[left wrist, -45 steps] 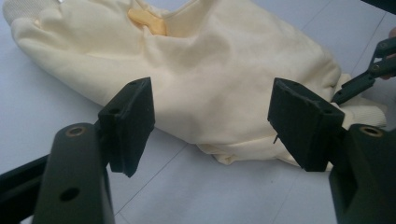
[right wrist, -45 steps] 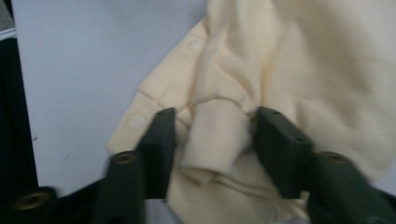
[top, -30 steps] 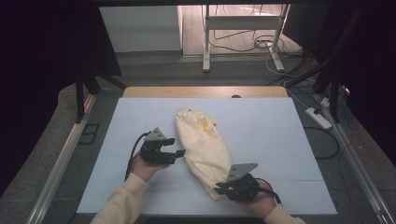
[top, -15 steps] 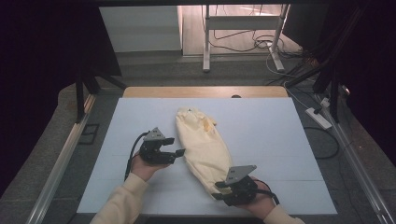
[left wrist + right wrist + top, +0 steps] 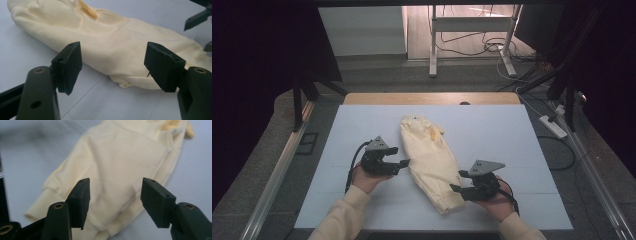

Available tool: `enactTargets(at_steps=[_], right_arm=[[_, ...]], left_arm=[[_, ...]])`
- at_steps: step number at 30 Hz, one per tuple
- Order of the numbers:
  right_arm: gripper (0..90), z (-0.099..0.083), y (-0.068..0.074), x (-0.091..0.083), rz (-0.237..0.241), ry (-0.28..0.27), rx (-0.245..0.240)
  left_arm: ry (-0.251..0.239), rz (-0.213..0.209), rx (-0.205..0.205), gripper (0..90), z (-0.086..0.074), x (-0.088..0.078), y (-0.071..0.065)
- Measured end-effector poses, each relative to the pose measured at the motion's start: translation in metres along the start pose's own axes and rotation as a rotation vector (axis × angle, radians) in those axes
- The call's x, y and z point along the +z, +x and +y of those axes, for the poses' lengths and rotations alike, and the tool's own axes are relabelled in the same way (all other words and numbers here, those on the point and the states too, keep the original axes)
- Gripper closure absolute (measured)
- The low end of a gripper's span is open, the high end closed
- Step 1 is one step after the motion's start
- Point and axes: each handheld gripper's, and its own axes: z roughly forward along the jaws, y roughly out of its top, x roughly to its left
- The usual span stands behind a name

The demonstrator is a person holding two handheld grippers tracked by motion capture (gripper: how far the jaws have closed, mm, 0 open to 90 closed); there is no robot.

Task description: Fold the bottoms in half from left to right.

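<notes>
High view: your right hand-held gripper [image 5: 460, 181] has just been opening its jaws, and they now stand apart with nothing between them. Compared with a second ago, when it sat clamped at the lower hem of the folded cream garment [image 5: 432, 160], it has drawn off to the right, so the hem lies just beyond its tips, released onto the worktop [image 5: 522, 150]. I read this as the fold being set down and let go. Your left hand-held gripper [image 5: 400, 161] sits where it was, jaws apart, tips just short of the garment's near edge.

Left gripper view: the left hand-held gripper [image 5: 112, 62] holds its jaws wide. The garment [image 5: 120, 47] lies flat straight ahead of them, not pinched; a tucked fold shows between the pads.

Right gripper view: the right hand-held gripper [image 5: 115, 192] has both jaws clear of the cloth. The garment [image 5: 120, 157] stretches away in front, its ribbed cuff down to the left of the left jaw.
</notes>
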Motion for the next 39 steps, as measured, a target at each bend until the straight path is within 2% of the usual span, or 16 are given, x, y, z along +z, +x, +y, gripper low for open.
enactTargets(at_steps=[5,11,27,32,35,39], right_arm=[[37.2,-0.001,-0.01,0.012,-0.006,0.048,0.054],[34.7,-0.005,-0.012,0.016,0.01,0.086,0.073],[33.9,-0.011,-0.015,0.014,0.054,0.12,0.134],[34.6,-0.013,-0.014,0.02,0.081,0.152,0.16],[37.7,-0.014,-0.015,0.021,0.1,0.167,0.185],[49.4,-0.016,-0.016,0.02,0.158,0.176,0.206]], left_arm=[[-0.007,-0.004,0.004,30.0,0.0,-0.002,0.0],[-0.013,0.002,-0.003,30.0,0.0,-0.004,0.003],[-0.007,0.002,0.008,29.9,-0.001,-0.002,0.002],[-0.001,-0.003,0.004,29.9,-0.001,-0.002,0.003],[0.002,-0.004,0.006,29.7,-0.001,-0.001,0.002],[0.003,-0.006,0.004,29.6,-0.001,-0.001,0.002]])
